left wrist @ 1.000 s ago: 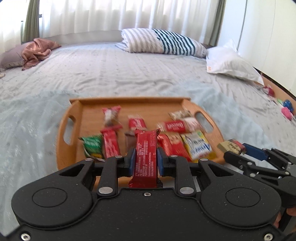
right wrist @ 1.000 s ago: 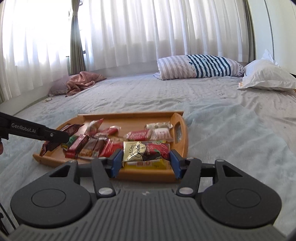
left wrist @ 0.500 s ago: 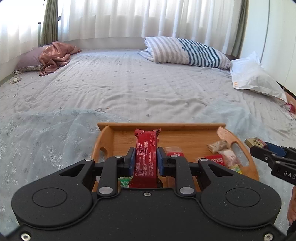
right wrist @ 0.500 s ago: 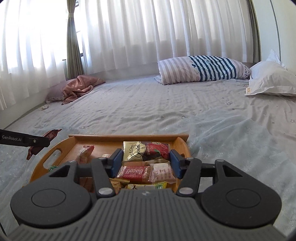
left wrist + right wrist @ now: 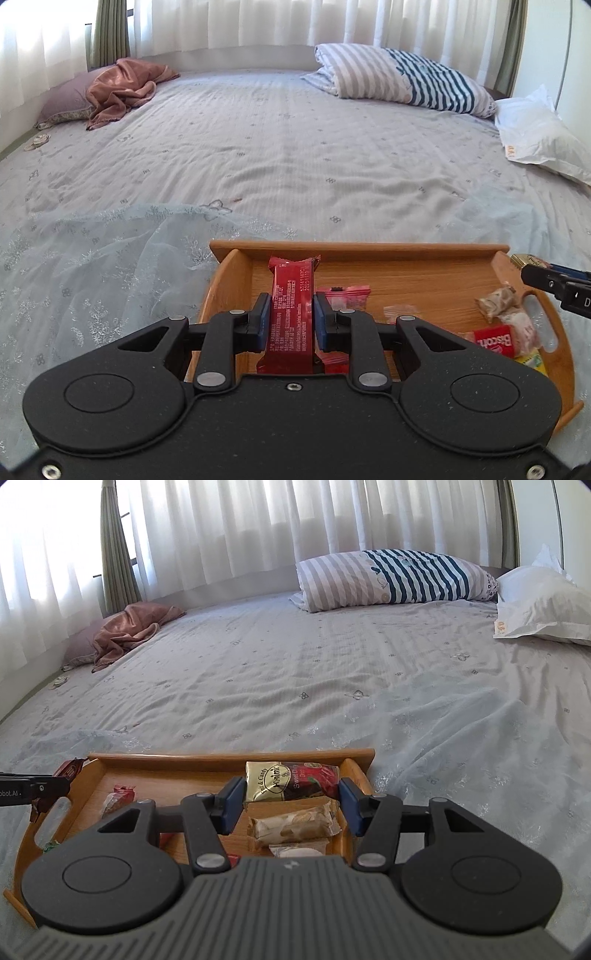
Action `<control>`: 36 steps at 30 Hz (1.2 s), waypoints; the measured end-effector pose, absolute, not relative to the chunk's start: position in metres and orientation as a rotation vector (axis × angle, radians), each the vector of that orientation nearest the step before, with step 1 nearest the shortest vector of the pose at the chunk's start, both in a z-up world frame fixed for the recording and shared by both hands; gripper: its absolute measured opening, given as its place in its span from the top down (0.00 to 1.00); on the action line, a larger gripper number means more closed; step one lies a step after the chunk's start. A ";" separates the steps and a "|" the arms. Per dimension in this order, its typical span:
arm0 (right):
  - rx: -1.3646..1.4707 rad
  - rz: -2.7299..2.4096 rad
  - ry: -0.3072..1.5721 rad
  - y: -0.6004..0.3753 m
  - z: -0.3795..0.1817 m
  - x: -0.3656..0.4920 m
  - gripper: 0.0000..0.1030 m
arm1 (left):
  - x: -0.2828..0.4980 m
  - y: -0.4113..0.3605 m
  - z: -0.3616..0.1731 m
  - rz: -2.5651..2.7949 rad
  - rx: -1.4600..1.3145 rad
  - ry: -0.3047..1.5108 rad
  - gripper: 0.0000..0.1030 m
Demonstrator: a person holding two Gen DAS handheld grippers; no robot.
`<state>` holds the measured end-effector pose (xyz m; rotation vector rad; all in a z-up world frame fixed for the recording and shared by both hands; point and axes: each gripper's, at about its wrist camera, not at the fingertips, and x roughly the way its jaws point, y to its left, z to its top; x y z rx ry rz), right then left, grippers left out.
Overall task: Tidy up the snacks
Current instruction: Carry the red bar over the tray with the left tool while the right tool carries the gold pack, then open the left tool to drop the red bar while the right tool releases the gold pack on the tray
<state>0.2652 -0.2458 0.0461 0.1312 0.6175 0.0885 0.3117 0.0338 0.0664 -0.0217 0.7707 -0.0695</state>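
A wooden tray [image 5: 406, 249] with handle cut-outs lies on the bed and holds several snack packets. My left gripper [image 5: 290, 317] is shut on a long red snack bar [image 5: 291, 306], held upright over the tray's left part. In the right wrist view my right gripper [image 5: 291, 803] is shut on a gold, brown and red candy packet [image 5: 291, 781] above the tray's [image 5: 229, 755] far right corner. Beige wrapped biscuits [image 5: 295, 823] lie below it on the tray. The left gripper's tip with the red bar [image 5: 68, 770] shows at the left edge of that view.
A light blue lace cloth [image 5: 110, 251] lies under the tray on the grey bedspread. A striped pillow [image 5: 402, 77], a white pillow [image 5: 543, 144] and a pink cloth on a mauve pillow [image 5: 118, 88] sit at the far side, below white curtains.
Both grippers have travelled forward over the tray toward its far rim, each keeping its packet. The near snacks have dropped out of sight below the grippers.
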 end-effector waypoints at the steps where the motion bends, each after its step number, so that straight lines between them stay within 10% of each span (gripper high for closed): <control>1: 0.126 0.086 0.625 -0.245 0.044 0.269 0.44 | 0.316 0.034 0.063 -0.068 -0.025 0.776 0.78; 36: 0.083 0.073 0.713 -0.220 0.006 0.310 0.43 | 0.344 0.033 0.023 -0.068 -0.018 0.836 0.78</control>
